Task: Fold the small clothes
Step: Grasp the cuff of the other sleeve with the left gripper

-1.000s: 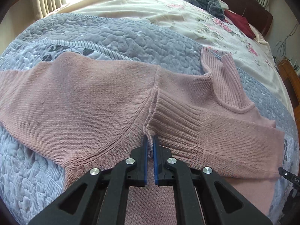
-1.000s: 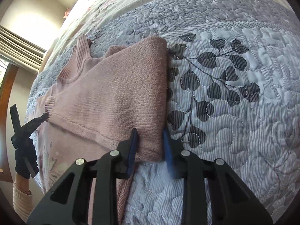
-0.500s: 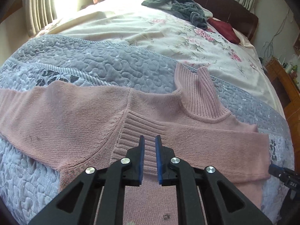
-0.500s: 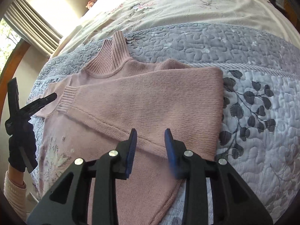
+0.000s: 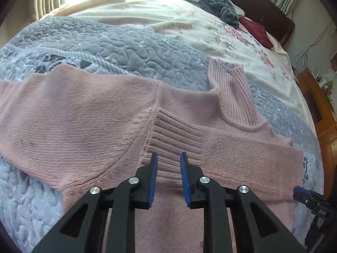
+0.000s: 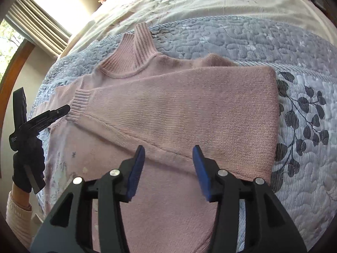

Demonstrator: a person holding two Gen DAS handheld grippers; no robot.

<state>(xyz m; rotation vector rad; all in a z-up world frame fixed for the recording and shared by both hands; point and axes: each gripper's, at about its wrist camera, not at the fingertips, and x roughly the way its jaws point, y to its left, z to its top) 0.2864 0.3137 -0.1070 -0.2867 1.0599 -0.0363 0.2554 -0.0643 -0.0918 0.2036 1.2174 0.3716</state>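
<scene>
Left wrist: gray clothes [image 5: 212,0] beyond pink sweater [image 5: 84,122]; both grippers' fingers [image 5: 153,177] parted, empty.

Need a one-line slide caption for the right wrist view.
Open right gripper above pink sweater, one sleeve folded across its chest, on quilted bedspread.

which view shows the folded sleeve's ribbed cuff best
The left wrist view: the ribbed cuff fills the centre, just ahead of the open left gripper. The right wrist view shows it small and far left.
</scene>
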